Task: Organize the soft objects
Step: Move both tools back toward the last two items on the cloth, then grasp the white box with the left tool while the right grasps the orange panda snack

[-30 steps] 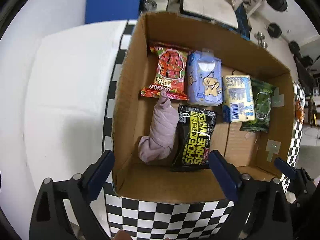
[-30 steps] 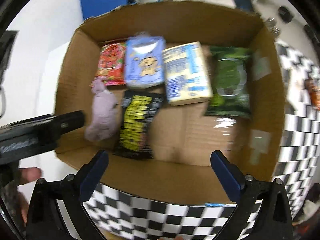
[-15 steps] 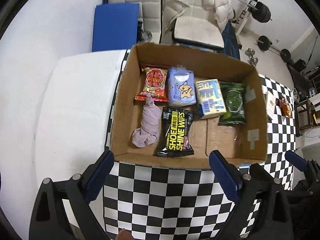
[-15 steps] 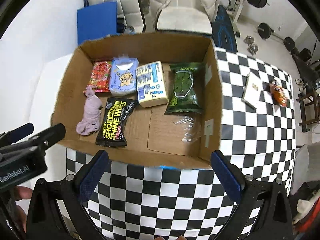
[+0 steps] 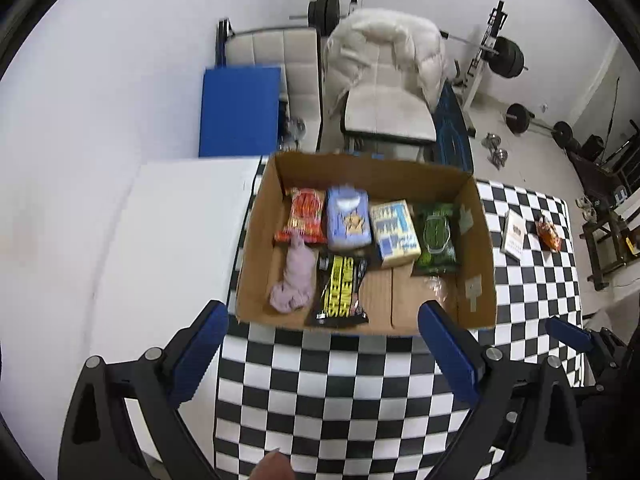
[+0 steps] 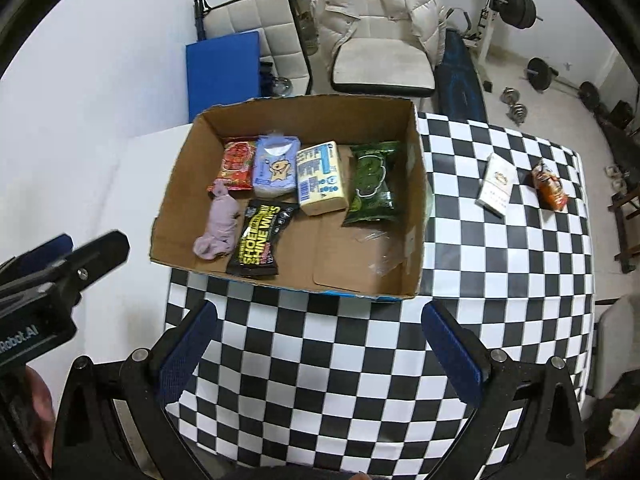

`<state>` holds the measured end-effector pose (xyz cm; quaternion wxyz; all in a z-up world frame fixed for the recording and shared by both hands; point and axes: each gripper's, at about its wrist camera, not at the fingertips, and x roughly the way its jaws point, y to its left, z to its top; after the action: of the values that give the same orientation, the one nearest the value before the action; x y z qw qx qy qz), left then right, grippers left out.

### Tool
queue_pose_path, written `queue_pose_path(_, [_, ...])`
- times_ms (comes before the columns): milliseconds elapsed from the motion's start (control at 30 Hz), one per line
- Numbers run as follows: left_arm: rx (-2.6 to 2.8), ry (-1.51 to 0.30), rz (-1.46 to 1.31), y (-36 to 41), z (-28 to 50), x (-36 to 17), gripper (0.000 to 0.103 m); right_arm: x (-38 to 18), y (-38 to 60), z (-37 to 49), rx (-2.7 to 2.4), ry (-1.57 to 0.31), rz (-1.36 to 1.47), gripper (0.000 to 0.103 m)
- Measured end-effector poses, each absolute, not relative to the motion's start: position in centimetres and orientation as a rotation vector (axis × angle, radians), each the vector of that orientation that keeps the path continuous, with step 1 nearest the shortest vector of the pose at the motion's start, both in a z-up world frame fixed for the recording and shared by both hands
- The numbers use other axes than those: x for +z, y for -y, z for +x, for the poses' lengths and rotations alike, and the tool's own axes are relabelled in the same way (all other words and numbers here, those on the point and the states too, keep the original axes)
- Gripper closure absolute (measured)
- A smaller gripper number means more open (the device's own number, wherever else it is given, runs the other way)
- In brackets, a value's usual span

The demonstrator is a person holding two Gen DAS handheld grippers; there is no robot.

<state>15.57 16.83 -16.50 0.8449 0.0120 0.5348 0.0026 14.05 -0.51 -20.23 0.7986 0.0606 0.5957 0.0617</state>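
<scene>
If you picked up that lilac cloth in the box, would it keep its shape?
Probably not: the cloth lies twisted and bunched, so it would likely droop. It looks light and unlikely to roll.

Left wrist: high above the table's near edge, facing down-forward.
Right wrist: same height, further right.
Shared: cardboard box (image 5: 478,248) (image 6: 416,184), checkered cloth (image 5: 320,392) (image 6: 320,360).
</scene>
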Motion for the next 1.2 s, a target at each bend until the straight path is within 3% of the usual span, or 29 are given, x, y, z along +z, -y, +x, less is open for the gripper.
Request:
queue_pose_path(200, [-0.026,-1.115,0.028,-12.7,18.1,-16.1,0.006,-19.5,4.5,14.5,0.141,-1.235,0.2,0.0])
queue_pose_path(567, [-0.248,-1.082,0.28,6.1,26.3,-18.1,0.006,-19.8,25.4,19.4,-0.135,-1.215,0.281,0.0])
queue_pose_path(900, [-0.318,-1.221,0.418,17.9,31.9,-26.7,0.006,-27.3,38.6,25.2,-0.176,-1.361,0.253,0.0])
queue_pose_path(1200, [-0.4,-1.577,0.385,22.3,35.6,-38.4,0.006,-36.7,42.0,31.8,-0.036,-1.56,0.126,0.0])
